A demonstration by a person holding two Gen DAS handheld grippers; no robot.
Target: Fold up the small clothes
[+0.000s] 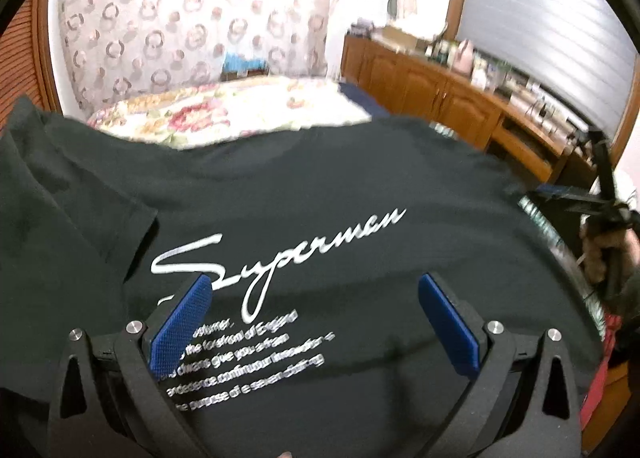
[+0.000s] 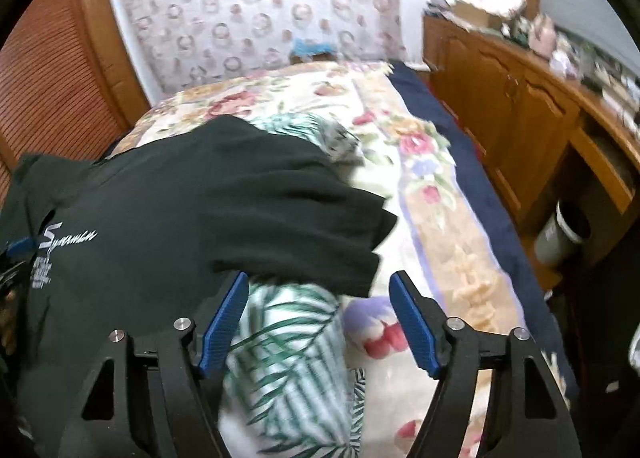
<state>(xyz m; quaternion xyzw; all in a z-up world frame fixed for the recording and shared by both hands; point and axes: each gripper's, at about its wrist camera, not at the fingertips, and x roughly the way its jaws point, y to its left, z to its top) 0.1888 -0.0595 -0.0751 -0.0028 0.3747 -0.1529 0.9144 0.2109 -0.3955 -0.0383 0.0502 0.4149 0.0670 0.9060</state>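
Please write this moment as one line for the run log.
task: fold small clothes | left gripper: open, above black T-shirt | right gripper: open, holds nothing, at T-shirt sleeve edge | palm-print garment under T-shirt | on floral bedspread

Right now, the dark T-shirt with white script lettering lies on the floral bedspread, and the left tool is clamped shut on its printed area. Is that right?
Not quite. The left tool is open: in the left wrist view its blue pads stand wide apart above the printed area, gripping nothing. The rest holds: the dark T-shirt with white script lettering lies on the floral bedspread.
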